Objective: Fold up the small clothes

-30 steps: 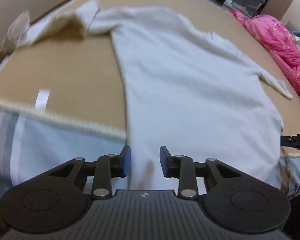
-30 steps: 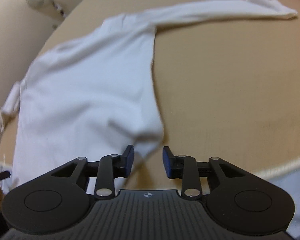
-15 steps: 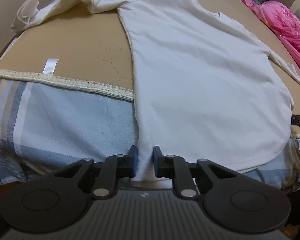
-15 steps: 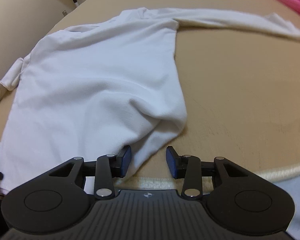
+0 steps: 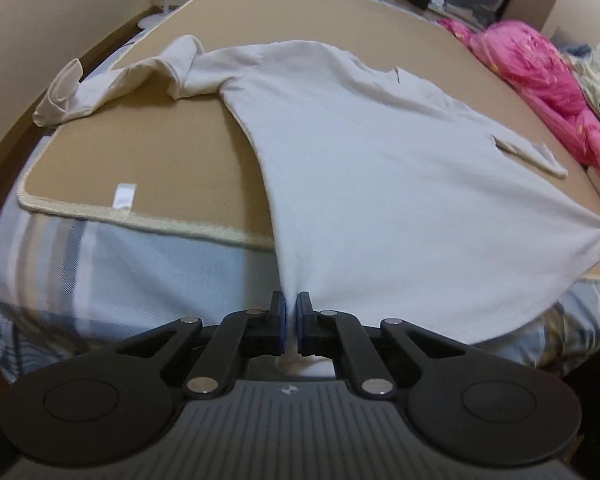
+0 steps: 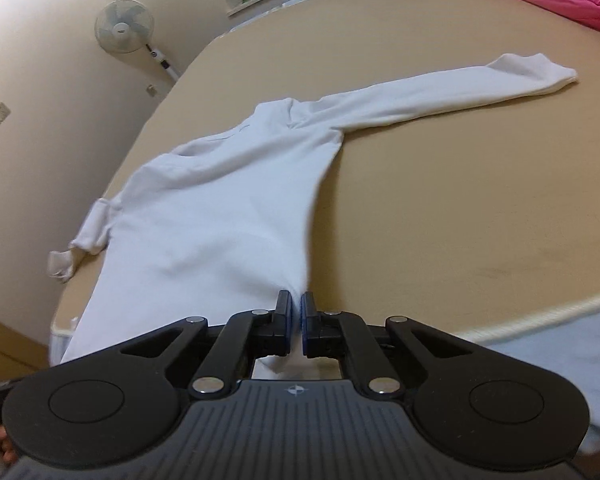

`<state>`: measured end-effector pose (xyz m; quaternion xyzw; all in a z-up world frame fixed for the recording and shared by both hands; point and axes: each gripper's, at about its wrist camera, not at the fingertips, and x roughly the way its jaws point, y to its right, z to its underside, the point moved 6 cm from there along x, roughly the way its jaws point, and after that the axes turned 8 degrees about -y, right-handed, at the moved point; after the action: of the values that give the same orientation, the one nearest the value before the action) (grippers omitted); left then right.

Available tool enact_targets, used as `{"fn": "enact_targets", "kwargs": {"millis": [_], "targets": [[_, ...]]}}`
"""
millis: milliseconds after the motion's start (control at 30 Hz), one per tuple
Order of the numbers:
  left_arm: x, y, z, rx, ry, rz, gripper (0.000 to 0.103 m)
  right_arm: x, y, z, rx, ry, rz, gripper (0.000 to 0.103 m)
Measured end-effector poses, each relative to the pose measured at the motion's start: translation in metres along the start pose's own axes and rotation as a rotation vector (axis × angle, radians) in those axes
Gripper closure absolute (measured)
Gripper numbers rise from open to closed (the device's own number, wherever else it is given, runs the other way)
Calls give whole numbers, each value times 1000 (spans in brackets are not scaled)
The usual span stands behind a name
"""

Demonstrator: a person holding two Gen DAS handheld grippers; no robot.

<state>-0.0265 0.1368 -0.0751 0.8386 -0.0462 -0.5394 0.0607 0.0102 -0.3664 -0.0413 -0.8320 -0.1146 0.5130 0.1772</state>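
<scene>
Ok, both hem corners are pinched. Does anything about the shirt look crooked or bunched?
Yes. The shirt's left sleeve lies crumpled and doubled over near the mat's edge, cuff curled. The right sleeve lies straight. Left gripper and right gripper are both shut on the hem; nothing looks torn.

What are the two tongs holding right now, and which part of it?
Both tongs grip the white long-sleeved cotton shirt by its bottom hem: left tongs at one corner, right tongs at the other.
</scene>
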Motion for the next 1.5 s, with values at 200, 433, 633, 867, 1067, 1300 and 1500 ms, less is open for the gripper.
{"fn": "enact_targets", "kwargs": {"millis": [200,433,633,867,1067,1300,1500], "targets": [[5,3,14,36,-71,-16,91,15,24,13,-29,-115,139,98],[29,34,-19,68,8,77,88,63,-2,4,-135,-31,174,89],[96,36,-15,60,-259,42,67,140,12,14,-104,-298,273,89],[46,28,-123,31,46,106,67,103,-37,-64,-209,-7,110,63],[50,-5,-245,-72,225,71,79,99,-60,-148,-242,196,29,58],[111,-27,-332,-99,234,69,81,160,-49,-180,-208,208,64,57],[180,-36,-357,8,149,17,79,192,-55,-169,-227,119,29,57]]}}
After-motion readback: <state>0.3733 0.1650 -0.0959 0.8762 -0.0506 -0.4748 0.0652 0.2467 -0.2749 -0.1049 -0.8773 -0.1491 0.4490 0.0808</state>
